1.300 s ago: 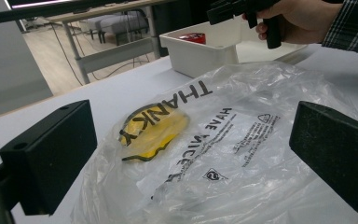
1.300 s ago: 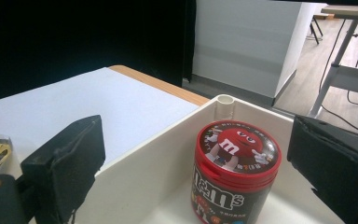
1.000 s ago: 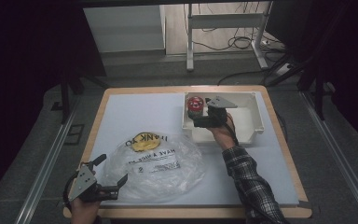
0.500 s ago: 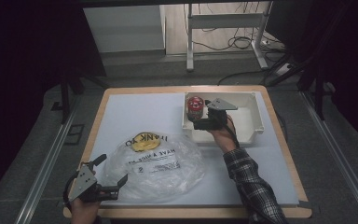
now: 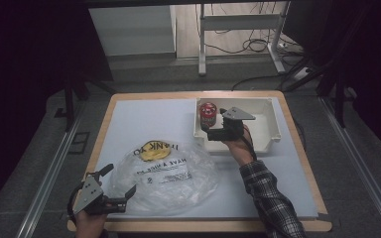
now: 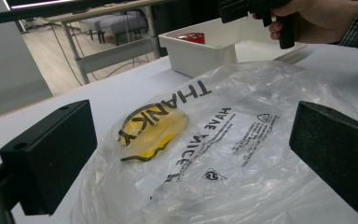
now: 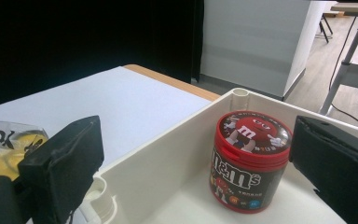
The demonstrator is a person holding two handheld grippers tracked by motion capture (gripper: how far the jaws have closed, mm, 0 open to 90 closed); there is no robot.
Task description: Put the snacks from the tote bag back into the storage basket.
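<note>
The right tongs (image 7: 193, 154) stood spread before the candy jar (image 7: 249, 158), upright in a corner of the white bin (image 5: 273, 121). A misaligned closing could have tipped it. The left tongs (image 6: 191, 158), also spread, faced the plastic bag (image 6: 223, 154) on the bench (image 5: 144, 119).

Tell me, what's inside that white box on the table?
The white box holds one red-lidded M&M's tub, standing upright in a corner. The right gripper hovers over the box with its jaws spread, and the hand covers part of the box floor, so anything beneath it can't be seen.
</note>
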